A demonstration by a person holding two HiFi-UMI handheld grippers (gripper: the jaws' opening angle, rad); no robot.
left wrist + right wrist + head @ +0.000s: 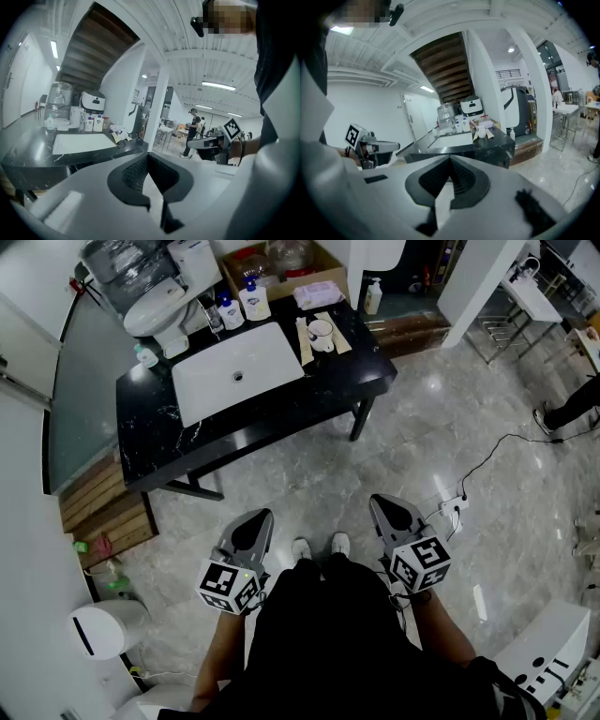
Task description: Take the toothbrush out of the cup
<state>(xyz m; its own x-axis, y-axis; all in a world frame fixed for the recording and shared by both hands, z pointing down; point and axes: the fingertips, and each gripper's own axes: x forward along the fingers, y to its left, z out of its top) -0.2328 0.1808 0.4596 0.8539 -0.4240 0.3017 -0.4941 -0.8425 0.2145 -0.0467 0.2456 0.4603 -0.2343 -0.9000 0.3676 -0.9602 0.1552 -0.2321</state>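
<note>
A white cup (321, 334) stands on the black table (281, 413), just right of the white basin (236, 371). In the right gripper view the cup (480, 132) is small and far, with a thin pinkish toothbrush (474, 123) sticking up from it. Both grippers are held low over the floor, well short of the table. My left gripper (260, 515) has its jaws together with nothing between them, as the left gripper view (149, 155) also shows. My right gripper (380, 501) is likewise shut and empty (450, 160).
Soap bottles (253, 301) stand behind the basin, beside a toilet (155, 310) and a cardboard box (281, 263). A power strip with its cable (455, 505) lies on the floor at the right. A wooden pallet (103, 512) and a white bin (98, 629) are at the left.
</note>
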